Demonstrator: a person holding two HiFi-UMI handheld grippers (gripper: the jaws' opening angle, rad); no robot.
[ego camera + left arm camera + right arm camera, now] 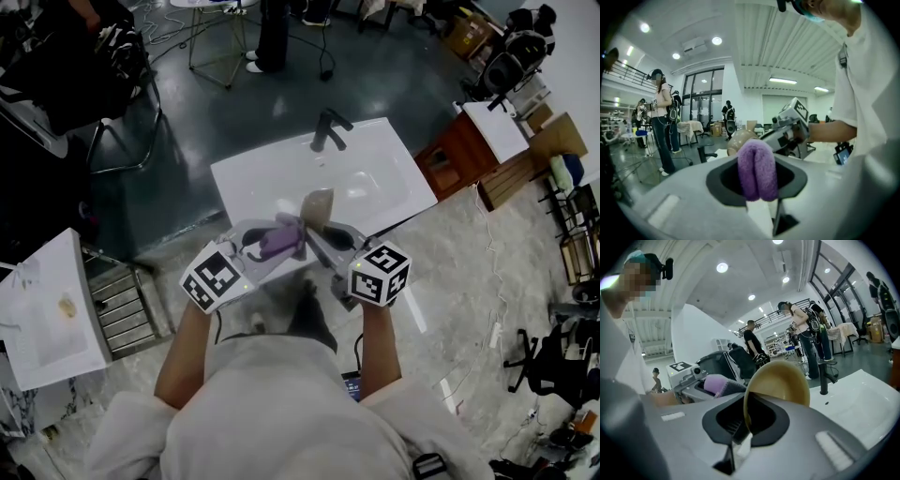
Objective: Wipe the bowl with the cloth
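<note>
A tan bowl (pixel 317 208) is held up on edge above the front of the white sink (pixel 375 178). My right gripper (pixel 321 234) is shut on its rim; in the right gripper view the bowl (pixel 780 383) stands in the jaws with its hollow turned away from the camera. A folded purple cloth (pixel 277 240) is clamped in my left gripper (pixel 281 242), just left of the bowl. In the left gripper view the cloth (pixel 757 169) sticks up from the jaws, with the bowl (pixel 738 140) close behind it. The right gripper view shows the cloth (pixel 716 384) to the left of the bowl.
A dark faucet (pixel 328 129) stands at the sink's far edge. A second white basin (pixel 47 309) lies at the left, with a metal rack (pixel 117 305) beside it. Wooden cabinets (pixel 469 155), chairs and cables crowd the right. Several people stand in the background.
</note>
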